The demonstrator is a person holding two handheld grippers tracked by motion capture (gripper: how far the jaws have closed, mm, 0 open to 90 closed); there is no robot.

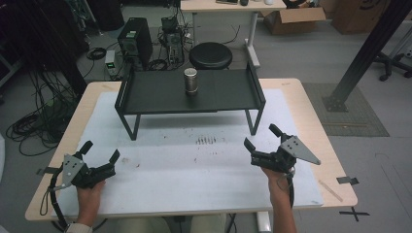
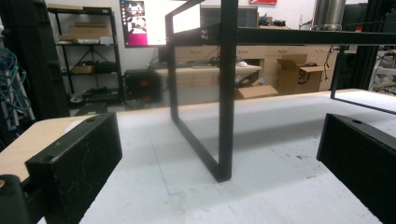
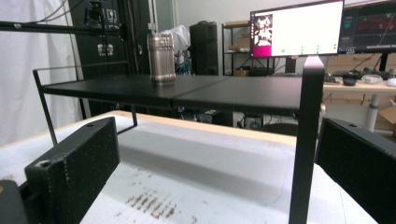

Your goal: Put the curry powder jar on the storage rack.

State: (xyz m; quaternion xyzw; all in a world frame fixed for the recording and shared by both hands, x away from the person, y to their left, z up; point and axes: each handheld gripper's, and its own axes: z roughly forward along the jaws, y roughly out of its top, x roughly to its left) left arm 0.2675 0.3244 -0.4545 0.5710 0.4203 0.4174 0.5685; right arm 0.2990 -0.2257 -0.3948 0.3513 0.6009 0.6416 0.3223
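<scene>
A silver metal can (image 1: 190,80) stands upright on the middle of a low black shelf (image 1: 160,94) at the back of the table. In the right gripper view the can (image 3: 161,58) sits on the shelf top (image 3: 243,95) to the left. My left gripper (image 1: 101,153) rests near the table's front left, open and empty, facing the shelf's left leg (image 2: 227,116). My right gripper (image 1: 262,137) is at the front right, open and empty, just short of the shelf's right leg (image 3: 306,154).
A white mat (image 1: 194,165) covers the wooden table (image 1: 335,165), with dark scuff marks (image 1: 206,140) in front of the shelf. A black stool (image 1: 210,55), a computer tower (image 1: 135,39) and cables lie on the floor behind. A black post (image 1: 369,48) stands at right.
</scene>
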